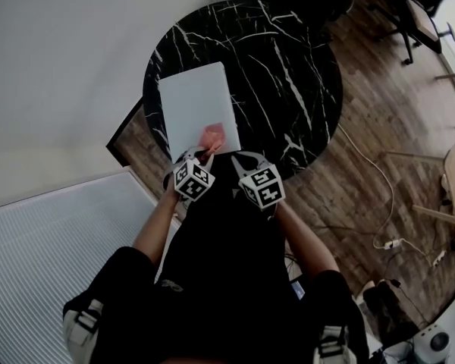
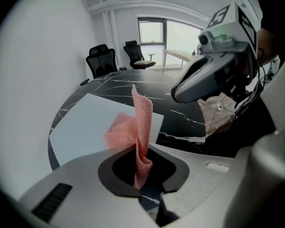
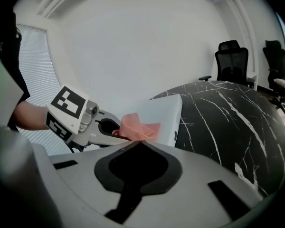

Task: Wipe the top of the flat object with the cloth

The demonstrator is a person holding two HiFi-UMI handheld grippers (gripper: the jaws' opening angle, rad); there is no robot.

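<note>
Flat white board lies on a round black marble table. Left gripper pinches a pink cloth over the board's near corner. Right gripper is closed and empty. Most wiping likely remains.

A round black marble table is lying ahead of the left gripper and the right gripper. Two black office chairs are standing beyond its far edge. A white cable is trailing across the wooden floor, off to the right gripper's right.
</note>
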